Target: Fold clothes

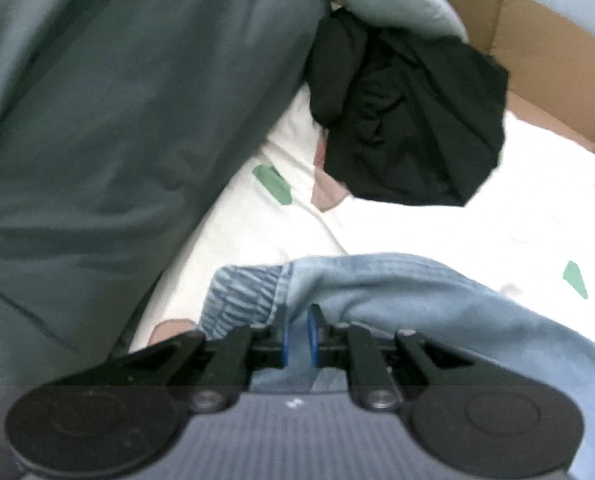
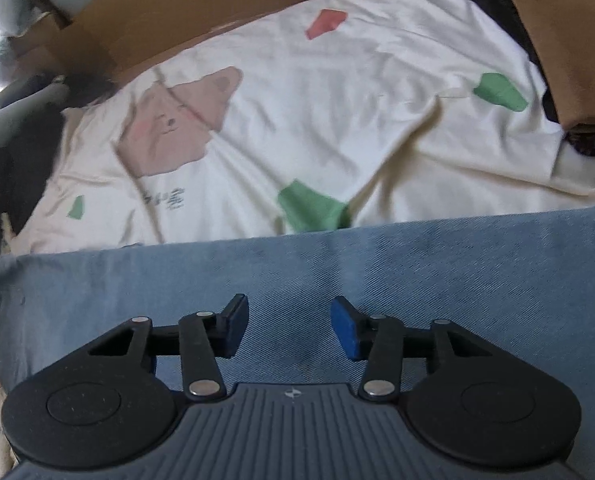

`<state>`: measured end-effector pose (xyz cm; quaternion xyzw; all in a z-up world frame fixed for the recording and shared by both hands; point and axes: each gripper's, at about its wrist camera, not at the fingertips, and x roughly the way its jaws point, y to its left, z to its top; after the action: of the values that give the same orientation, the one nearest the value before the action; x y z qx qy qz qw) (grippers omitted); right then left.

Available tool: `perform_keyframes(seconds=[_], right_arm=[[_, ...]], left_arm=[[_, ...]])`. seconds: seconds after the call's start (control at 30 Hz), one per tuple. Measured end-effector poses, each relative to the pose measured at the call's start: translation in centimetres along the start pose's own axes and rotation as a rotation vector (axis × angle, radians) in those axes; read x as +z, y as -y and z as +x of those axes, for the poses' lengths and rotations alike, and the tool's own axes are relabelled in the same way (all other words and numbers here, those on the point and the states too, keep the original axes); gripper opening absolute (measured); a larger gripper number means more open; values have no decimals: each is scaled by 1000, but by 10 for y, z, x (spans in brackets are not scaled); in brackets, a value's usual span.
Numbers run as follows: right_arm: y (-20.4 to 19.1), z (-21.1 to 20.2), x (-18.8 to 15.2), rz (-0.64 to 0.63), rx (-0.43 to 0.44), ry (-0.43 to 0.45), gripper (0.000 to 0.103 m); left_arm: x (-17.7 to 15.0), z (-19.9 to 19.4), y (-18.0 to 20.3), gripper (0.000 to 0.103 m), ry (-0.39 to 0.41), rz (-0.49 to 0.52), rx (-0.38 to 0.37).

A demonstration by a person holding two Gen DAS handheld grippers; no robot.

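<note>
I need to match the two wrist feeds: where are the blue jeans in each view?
Left wrist: the blue jeans fill the lower right, pinched in the left gripper.
Right wrist: the jeans span the lower half, under the open right gripper.
Shared landmark: the cream printed sheet.

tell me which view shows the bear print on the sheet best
The right wrist view: the bear print lies whole and unobstructed on the cream sheet. The left wrist view shows only a pinkish piece, mostly covered by the black garment.

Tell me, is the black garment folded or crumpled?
Crumpled. The black garment lies bunched in an irregular heap with many creases on the white sheet.
</note>
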<state>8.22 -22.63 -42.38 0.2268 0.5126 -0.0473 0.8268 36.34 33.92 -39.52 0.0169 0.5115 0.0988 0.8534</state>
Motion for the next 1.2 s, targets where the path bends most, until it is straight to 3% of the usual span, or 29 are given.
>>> perform_keyframes(seconds=[0.13,0.23,0.57,0.67,0.77,0.87,0.93,1.0,1.1,1.2], right_arm=[[7,6,7,6,-29,11,51],[9,13,9,-9,-39,20,48],[13,30,16,34,-59,0,41],[11,19,21,44,-68,-17,39],[10,1,21,46,-47,-16,39],[10,-20,19,51,-28,-18,39],[7,-32,17,51,-13,-22,43],[4,-46,14,57,-3,-25,45],[-1,-65,14,64,6,-16,47],[-5,-86,16,66,21,-2,60]], left_arm=[[3,33,-7,12,-35,-34,10],[2,50,-12,18,-42,-19,12],[8,49,3,24,-88,16,93],[9,32,2,26,-107,8,96],[10,8,-2,46,-98,-2,85],[10,-21,-8,53,-87,-34,73],[10,-43,-10,55,-83,-38,56],[10,-65,-10,66,-67,-33,48],[8,-99,-11,72,-37,-32,33],[5,-130,-10,79,-21,-32,19]])
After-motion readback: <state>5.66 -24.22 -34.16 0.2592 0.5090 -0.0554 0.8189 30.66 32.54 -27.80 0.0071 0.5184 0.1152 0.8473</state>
